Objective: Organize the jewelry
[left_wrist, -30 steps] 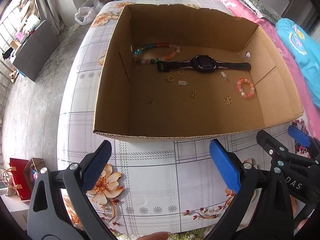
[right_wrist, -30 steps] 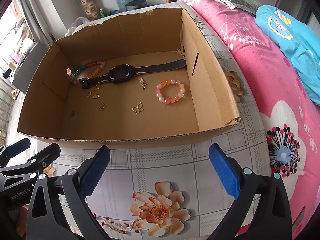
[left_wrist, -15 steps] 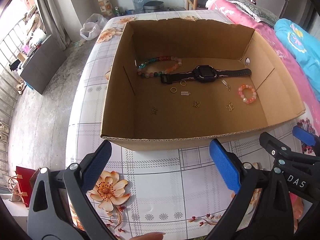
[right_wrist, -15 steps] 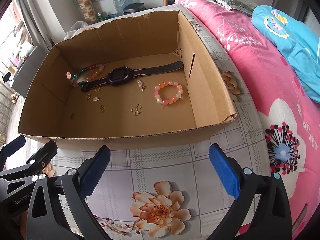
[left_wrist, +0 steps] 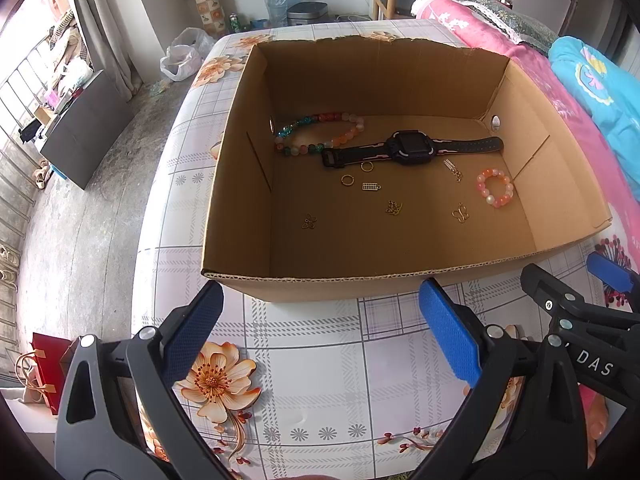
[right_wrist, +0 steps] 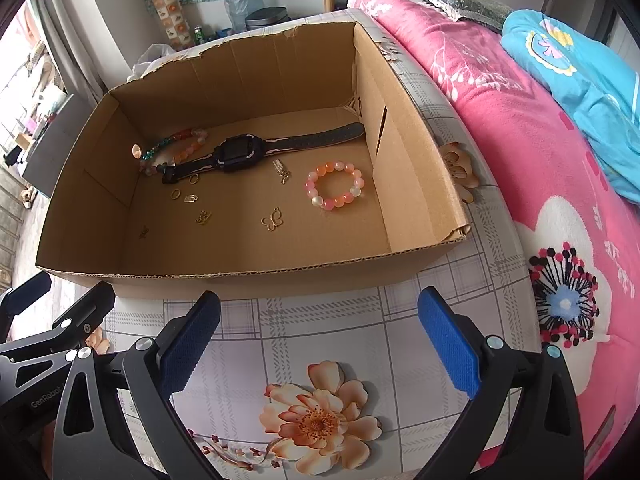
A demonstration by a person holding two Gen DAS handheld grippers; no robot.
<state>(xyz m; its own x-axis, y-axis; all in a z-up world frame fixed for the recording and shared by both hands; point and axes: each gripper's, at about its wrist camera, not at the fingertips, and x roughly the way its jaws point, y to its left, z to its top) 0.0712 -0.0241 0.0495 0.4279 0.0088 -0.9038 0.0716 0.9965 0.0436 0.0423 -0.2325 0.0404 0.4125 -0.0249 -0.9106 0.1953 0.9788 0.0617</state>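
From the left wrist view, the left tongs (left_wrist: pixel 320 332) stand wide apart and grip nothing, poised over the flowered table (left_wrist: pixel 320 380) just in front of the near wall of an open cardboard box (left_wrist: pixel 248 184). On the box floor lie the jewelry pieces: a long multicoloured bead strand (left_wrist: pixel 316 134) at the far left, a black watch (left_wrist: pixel 412 148) stretched across the back, touching the strand's end, a small pink bead bracelet (left_wrist: pixel 495 188) near the right wall, and several small gold charms (left_wrist: pixel 394 208) scattered between them. The right tongs (left_wrist: pixel 608 272) show at the right edge.

From the right wrist view, the right tongs (right_wrist: pixel 318 336) are likewise spread wide and carry nothing, held above the table (right_wrist: pixel 320 344) before the box (right_wrist: pixel 408 184). The pink bead bracelet (right_wrist: pixel 335 190) lies near the right wall, the watch (right_wrist: pixel 240 154) behind it, the bead strand (right_wrist: pixel 176 150) at the far left corner, and the gold charms (right_wrist: pixel 273 220) in the middle. A pink blanket (right_wrist: pixel 540 160) lies to the right of the table.
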